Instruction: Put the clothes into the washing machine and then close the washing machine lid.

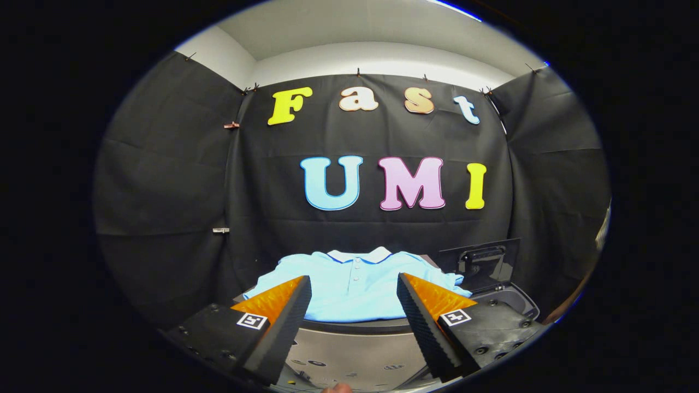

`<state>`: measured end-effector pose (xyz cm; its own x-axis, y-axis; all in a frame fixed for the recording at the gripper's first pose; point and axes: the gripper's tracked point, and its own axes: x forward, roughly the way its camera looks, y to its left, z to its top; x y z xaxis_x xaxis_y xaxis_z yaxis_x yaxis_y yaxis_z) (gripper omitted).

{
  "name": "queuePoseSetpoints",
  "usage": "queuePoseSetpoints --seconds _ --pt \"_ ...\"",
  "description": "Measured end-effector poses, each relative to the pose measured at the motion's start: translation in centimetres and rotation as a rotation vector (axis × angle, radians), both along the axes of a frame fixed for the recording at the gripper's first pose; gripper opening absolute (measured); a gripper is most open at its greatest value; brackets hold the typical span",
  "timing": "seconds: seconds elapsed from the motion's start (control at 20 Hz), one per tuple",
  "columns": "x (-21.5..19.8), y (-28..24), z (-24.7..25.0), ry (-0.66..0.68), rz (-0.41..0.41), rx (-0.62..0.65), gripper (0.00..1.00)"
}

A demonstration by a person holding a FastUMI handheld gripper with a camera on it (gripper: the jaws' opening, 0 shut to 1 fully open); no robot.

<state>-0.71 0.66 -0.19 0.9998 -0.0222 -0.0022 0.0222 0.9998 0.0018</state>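
Observation:
A light blue polo shirt (355,286) with a white collar lies spread flat on top of the washing machine (355,349), just ahead of my fingers and showing between them. The machine's dark lid (480,265) stands raised upright to the right of the shirt, beyond the right finger, over the dark rim of the opening (516,300). My gripper (354,284) is open, its two fingers wide apart and holding nothing, hovering in front of the shirt's near hem.
Black cloth walls close in the booth behind and on both sides of the machine. The machine's grey front panel (349,360) lies below the fingers. A fingertip of a person (337,388) shows at the very bottom.

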Motion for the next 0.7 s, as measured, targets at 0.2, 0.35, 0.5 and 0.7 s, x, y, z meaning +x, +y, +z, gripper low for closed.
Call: queuePoseSetpoints --seconds 0.2,0.35,0.5,0.7 --pt "-0.1 0.7 -0.2 -0.001 0.001 -0.009 0.99" --pt "0.1 1.1 -0.4 -0.001 0.002 -0.02 0.99" --pt "0.4 1.5 -1.0 0.012 0.001 -0.017 0.99" --pt "0.9 2.0 -1.5 0.028 0.0 -0.009 0.99"
